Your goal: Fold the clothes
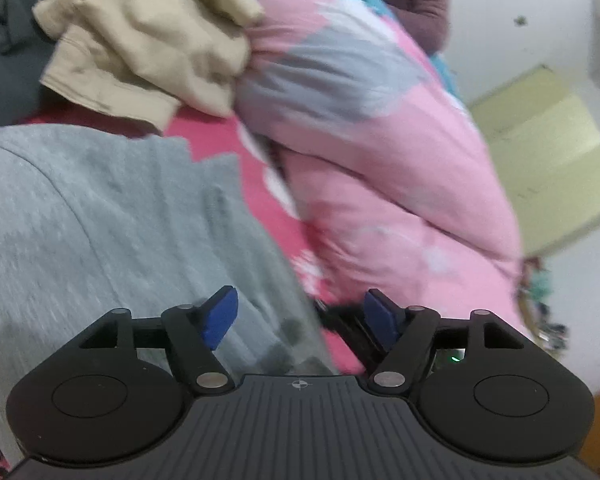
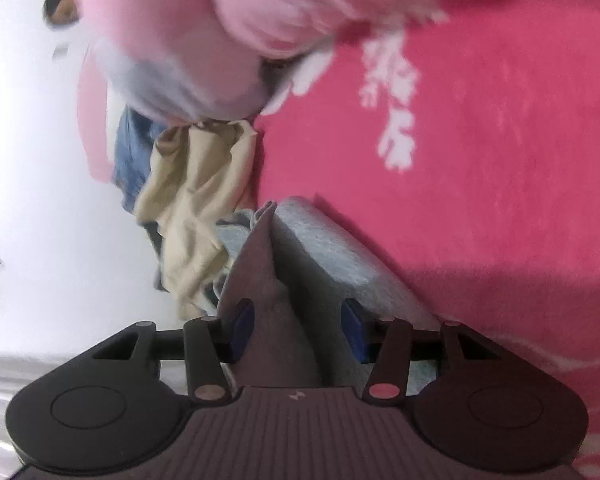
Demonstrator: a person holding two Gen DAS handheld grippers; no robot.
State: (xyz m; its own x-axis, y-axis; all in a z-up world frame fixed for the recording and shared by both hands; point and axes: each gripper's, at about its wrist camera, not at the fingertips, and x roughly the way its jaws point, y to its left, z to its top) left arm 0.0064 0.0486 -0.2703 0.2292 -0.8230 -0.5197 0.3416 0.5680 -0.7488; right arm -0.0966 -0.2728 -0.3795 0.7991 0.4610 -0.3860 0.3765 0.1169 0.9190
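Item: grey garment (image 1: 100, 220), lying on the red sheet (image 2: 500, 140), beside the pink quilt (image 1: 380, 160).

Left gripper (image 1: 300, 320): jaws apart, nothing between the pads; grey cloth lies below them, not pinched.

Right gripper (image 2: 296, 328): jaws apart. A fold of the grey garment stands up between the pads; the left pad looks to touch it, the right pad is clear. Not a grip, as far as can be judged.

Other stock: beige garment (image 1: 140, 40), crumpled, near the quilt; dark clothing (image 1: 4, 40) behind it; blue denim (image 2: 134, 160) at the sheet's edge in the right view.

Risks: the upright fold may slump or unfold once free of the pads, spoiling the crease. The quilt crowds the working area; a swept edge could catch on it. The beige garment lies close enough to be dragged along.

Unclear: both views are motion-blurred. The grey garment's full outline, sleeves and hem are cut off. Whether its fold is even cannot be told. Dark specks on the cloth near the left gripper are unidentifiable.
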